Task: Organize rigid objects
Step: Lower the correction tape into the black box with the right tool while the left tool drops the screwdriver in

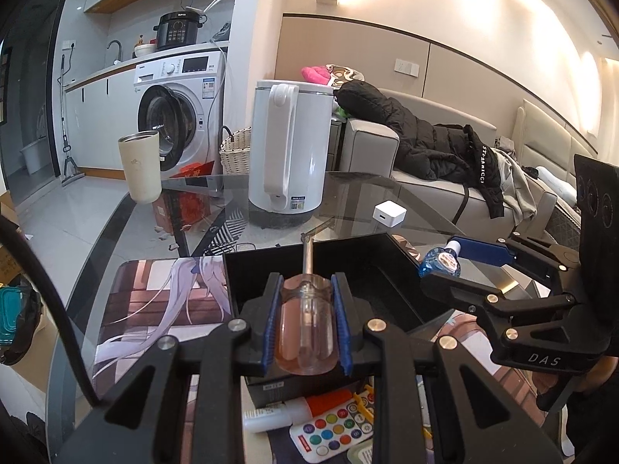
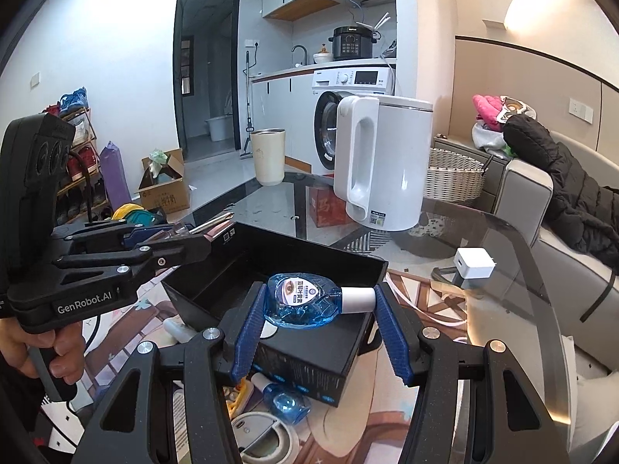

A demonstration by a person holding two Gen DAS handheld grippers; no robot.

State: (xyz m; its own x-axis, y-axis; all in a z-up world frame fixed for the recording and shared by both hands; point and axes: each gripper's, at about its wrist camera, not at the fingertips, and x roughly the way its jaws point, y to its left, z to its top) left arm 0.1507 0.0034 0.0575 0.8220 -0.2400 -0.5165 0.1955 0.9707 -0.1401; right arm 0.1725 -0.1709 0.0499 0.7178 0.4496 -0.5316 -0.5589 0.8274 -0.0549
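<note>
My left gripper (image 1: 307,286) is shut on a screwdriver (image 1: 307,324) with a clear handle, its metal shaft pointing forward over the open black box (image 1: 387,270). My right gripper (image 2: 319,294) is shut on a blue bottle (image 2: 305,301) with a white cap, held sideways above the same black box (image 2: 309,355). The right gripper with the bottle (image 1: 441,263) also shows at the right of the left wrist view. The left gripper (image 2: 193,239) with the screwdriver tip (image 2: 216,220) shows at the left of the right wrist view.
A white kettle (image 1: 288,150), a cream tumbler (image 1: 141,166) and a white charger (image 1: 389,214) stand on the glass table (image 1: 406,189). A remote with coloured buttons (image 1: 332,433), a white tube (image 1: 267,417) and another blue bottle (image 2: 286,402) lie on the printed mat (image 1: 154,301) before the box.
</note>
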